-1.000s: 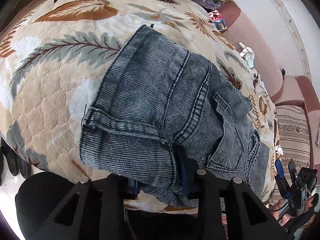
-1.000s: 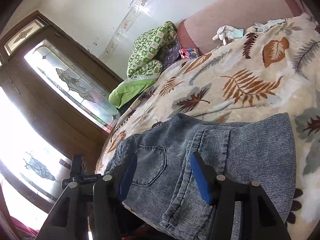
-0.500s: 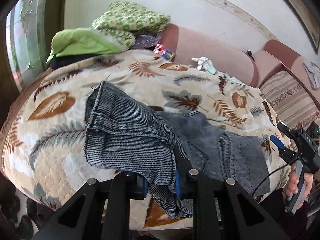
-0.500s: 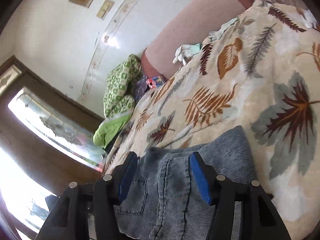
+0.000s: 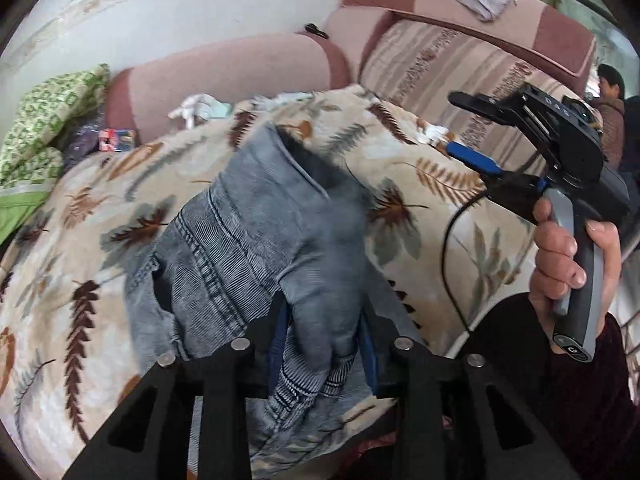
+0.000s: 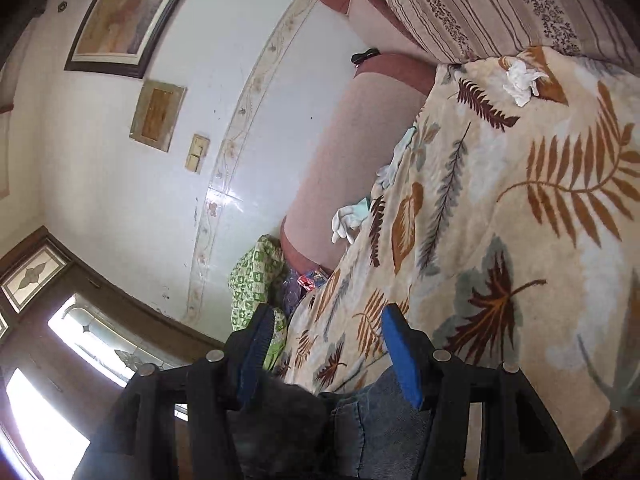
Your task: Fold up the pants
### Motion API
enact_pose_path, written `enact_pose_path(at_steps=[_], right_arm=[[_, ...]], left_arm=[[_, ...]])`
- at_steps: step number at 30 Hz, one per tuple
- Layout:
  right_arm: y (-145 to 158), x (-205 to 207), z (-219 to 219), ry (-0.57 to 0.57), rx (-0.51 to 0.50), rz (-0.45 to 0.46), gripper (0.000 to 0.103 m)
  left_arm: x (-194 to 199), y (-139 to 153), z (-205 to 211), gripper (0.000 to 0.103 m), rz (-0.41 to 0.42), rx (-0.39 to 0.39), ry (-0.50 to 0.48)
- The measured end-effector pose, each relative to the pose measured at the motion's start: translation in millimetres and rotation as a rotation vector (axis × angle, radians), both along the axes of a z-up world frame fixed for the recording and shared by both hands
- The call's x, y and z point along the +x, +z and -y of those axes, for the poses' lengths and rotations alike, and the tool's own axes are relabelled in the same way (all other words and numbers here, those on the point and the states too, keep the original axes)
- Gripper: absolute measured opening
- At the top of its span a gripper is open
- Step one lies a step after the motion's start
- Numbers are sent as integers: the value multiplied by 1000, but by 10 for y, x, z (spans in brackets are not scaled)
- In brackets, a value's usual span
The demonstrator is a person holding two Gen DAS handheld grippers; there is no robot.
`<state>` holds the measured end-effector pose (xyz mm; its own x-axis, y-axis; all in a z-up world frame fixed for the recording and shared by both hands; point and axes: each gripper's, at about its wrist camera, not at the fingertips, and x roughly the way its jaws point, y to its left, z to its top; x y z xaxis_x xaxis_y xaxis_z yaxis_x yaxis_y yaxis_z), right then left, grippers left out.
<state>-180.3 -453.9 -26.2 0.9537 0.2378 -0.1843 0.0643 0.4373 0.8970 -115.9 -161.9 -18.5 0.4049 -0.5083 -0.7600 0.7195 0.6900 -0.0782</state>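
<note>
1. My left jaws [image 5: 322, 344] sit at 6 o'clock in the left wrist view. They have just been widening, yet a thick bunch of the pants [image 5: 256, 220] fills the gap and touches both blue pads, so I read them as grasping the denim.
2. From that grip the grey-blue pants rise toward 12 o'clock. The far edge is lifted off the bed and blurred, and a stitched seam runs down toward 7 o'clock.
3. The rest of the pants hangs below my left jaws and over the near edge of the bed.
4. The leaf-patterned blanket [image 5: 420, 168] covers the bed all around the pants, from 9 o'clock round to 3 o'clock.
5. My right jaws [image 5: 456, 124] are at 2 o'clock in the left wrist view. They are released, with a clear gap and nothing between the fingers, and they are well apart from the pants.
6. My right hand [image 5: 572, 256] wraps the grey handle at 3 o'clock.
7. In the right wrist view a fold of denim lies at 6 o'clock, beneath the right fingers and not between the pads.
8. A pink sofa back [image 5: 240, 68] runs behind the bed at 12 o'clock, and a green patterned quilt [image 5: 44, 120] lies at 9 o'clock.
</note>
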Motion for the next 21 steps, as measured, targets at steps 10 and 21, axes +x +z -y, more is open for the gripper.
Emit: enact_pose_path(at_steps=[10,21], right_arm=[[45,126,-236,105,-82,-31,65],[-77,656,-1111,359,-226,-86,65]], left_arm=[[172,455,-558,71,232,-46,193],[732,-406,-1075,71,108,159,416]])
